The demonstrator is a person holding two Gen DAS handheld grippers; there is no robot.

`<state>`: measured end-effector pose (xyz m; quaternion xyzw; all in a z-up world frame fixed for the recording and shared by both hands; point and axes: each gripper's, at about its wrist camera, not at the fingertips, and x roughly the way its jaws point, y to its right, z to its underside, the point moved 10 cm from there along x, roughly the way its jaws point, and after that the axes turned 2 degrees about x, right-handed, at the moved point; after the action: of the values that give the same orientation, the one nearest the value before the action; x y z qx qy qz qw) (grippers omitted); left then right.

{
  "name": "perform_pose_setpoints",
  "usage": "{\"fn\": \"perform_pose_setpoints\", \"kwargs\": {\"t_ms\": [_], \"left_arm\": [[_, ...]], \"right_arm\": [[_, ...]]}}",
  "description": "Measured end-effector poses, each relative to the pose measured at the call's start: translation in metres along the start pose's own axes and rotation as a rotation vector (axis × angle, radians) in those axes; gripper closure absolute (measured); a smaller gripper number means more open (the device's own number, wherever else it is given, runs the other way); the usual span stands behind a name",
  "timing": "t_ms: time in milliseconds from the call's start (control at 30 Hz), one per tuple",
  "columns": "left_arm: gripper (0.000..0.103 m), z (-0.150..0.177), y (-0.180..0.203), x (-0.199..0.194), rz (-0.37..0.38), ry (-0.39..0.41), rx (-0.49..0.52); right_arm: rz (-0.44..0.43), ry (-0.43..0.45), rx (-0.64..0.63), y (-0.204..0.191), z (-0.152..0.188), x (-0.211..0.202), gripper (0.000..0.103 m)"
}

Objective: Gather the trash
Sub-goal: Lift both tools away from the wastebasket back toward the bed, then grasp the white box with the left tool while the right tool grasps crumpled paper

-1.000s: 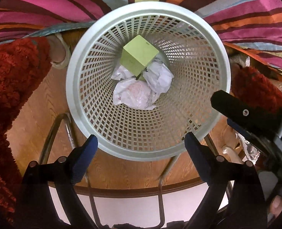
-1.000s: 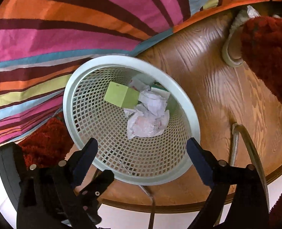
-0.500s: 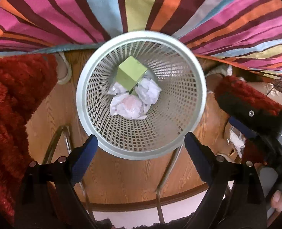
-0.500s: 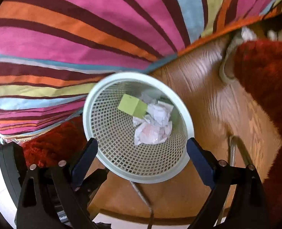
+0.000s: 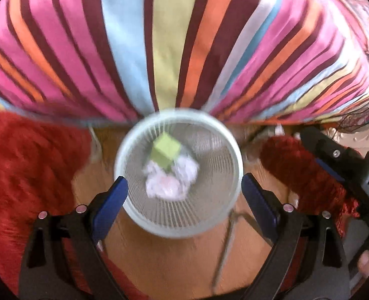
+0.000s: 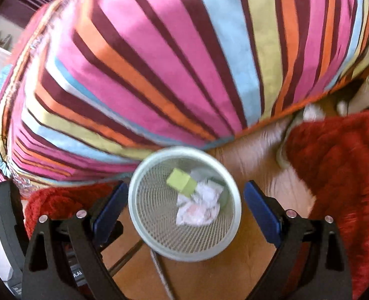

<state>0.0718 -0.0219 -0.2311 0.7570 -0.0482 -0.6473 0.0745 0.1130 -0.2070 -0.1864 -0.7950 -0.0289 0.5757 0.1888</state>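
Below my left tongs (image 5: 184,190) and right tongs (image 6: 185,195), both spread wide and holding nothing, the white mesh bin (image 5: 139,215) stands on the wooden floor (image 5: 179,262), with a green box (image 5: 165,150) atop crumpled paper (image 5: 169,182) inside.

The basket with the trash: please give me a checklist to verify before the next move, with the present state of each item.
1. Left gripper open, nothing between its fingers: ok.
2. Right gripper open, nothing held: ok.
3. Green box inside the white mesh basket: ok.
4. Crumpled paper inside the basket: ok.
5. Basket upright on the wooden surface: ok.
6. More trash left outside, near the red rug or striped cover: cannot tell, pictures are blurred.
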Motion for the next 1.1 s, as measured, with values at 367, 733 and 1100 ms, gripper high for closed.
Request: {"fn": "perform_pose_setpoints", "kwargs": {"t_ms": [367,733,1100], "left_arm": [[0.013,-0.059,0.004,-0.097,-0.108,0.478,0.088],[0.013,-0.109,0.007,-0.125,-0.149,0.572,0.157],[0.013,-0.196,0.0,-0.135,-0.14,0.61,0.138]], "right_arm": [[-0.004,0.417,-0.112,-0.023,-0.056,-0.086,0.013],[-0.015,0.544,-0.204,-0.041,-0.097,-0.113,0.013],[-0.034,0.548,-0.241,-0.053,-0.145,-0.104,0.013]]}}
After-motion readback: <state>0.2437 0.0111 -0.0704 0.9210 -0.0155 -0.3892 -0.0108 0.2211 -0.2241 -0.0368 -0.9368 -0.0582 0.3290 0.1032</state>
